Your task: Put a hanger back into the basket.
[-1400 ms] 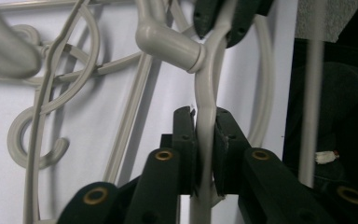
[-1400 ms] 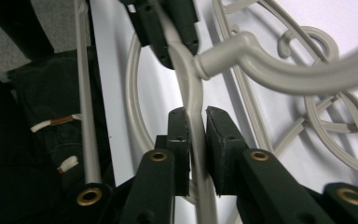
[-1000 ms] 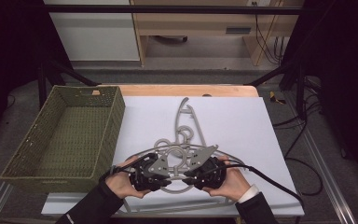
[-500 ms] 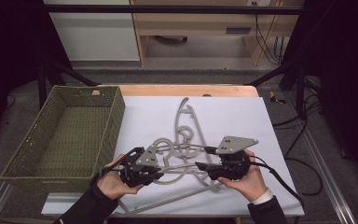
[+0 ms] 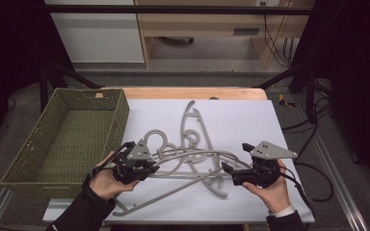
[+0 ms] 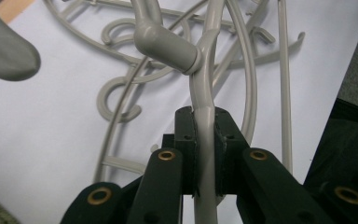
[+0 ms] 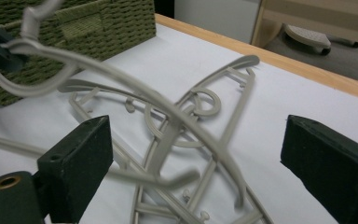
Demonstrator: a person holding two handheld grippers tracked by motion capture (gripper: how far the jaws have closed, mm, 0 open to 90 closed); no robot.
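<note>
Several grey plastic hangers (image 5: 192,126) lie tangled on a white sheet (image 5: 241,120). My left gripper (image 5: 151,168) sits at the pile's left edge, shut on the thin bar of one hanger (image 5: 188,155), which arcs to the right above the others. In the left gripper view, that hanger (image 6: 168,44) runs up between the closed jaws of the left gripper (image 6: 204,123), just below its hook joint. My right gripper (image 5: 228,173) is at the right of the pile, jaws pointing left. In its own view the right gripper (image 7: 196,140) is wide open, with the lifted hanger's arc (image 7: 135,88) ahead of it.
A green woven basket (image 5: 120,108) stands empty on the left, beside the sheet. The wooden table edge (image 5: 192,92) runs along the back. Cables (image 5: 313,168) trail off the right side. The right part of the sheet is bare.
The two grippers, close together at the pile's front a second ago, have pulled apart. The left went left with its hanger; the right went right and stands open.
</note>
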